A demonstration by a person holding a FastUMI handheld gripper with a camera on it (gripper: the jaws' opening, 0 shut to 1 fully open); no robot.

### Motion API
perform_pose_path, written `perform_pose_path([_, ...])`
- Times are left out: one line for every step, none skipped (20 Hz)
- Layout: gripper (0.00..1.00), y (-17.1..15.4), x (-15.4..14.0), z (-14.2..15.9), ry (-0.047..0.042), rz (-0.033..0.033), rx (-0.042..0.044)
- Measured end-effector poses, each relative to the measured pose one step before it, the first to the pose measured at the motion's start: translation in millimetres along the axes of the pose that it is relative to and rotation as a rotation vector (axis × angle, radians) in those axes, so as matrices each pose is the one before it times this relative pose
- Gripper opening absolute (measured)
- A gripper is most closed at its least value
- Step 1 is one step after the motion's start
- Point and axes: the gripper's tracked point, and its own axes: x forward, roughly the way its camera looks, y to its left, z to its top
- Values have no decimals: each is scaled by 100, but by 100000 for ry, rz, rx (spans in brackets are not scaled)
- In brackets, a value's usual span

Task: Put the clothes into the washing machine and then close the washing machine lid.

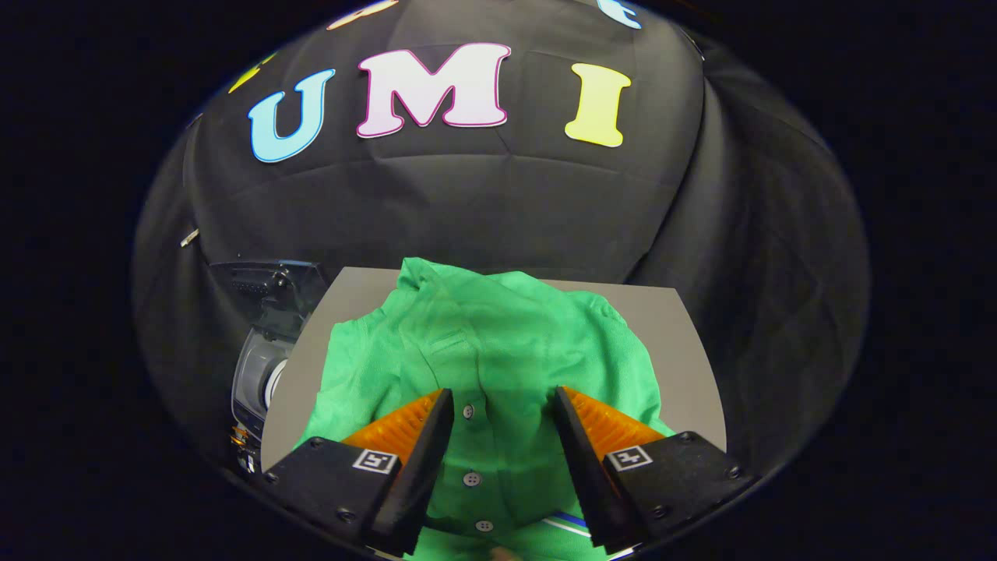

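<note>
A green button-up shirt (498, 343) lies crumpled on a grey table (670, 335), its row of buttons running between my fingers. My gripper (503, 399) hangs just over the shirt with its fingers open, one on each side of the button placket, and nothing pressed between them. To the left of the table, lower down, stands the washing machine (261, 351): a dark control panel at the back and a rounded opening showing pale grey inside. Whether its lid is up I cannot tell.
The black cloth wall of the booth rises close behind the table and wraps round on the right. The table's left edge borders the washing machine. Bare grey tabletop shows to the right of the shirt.
</note>
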Motion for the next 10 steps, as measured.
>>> perform_pose_path([81, -78, -558, 477, -1142, 385, 1111])
perform_pose_path([56, -92, -284, 0, 1418, -94, 136])
perform_pose_path([31, 95, 234, -218, 126, -580, -974])
perform_pose_path([31, -11, 661, -109, -1468, -146, 1133])
perform_pose_path([14, 85, -704, 349, -551, -132, 371])
perform_pose_path([14, -16, 69, 162, -1275, 296, -593])
perform_pose_path([14, 9, -35, 114, -1419, 686, -23])
perform_pose_path([14, 59, -117, 233, -2006, 1015, 1671])
perform_pose_path([14, 66, -324, 157, -2068, 1284, 2722])
perform_pose_path([14, 133, -390, 378, -2671, 1409, 3113])
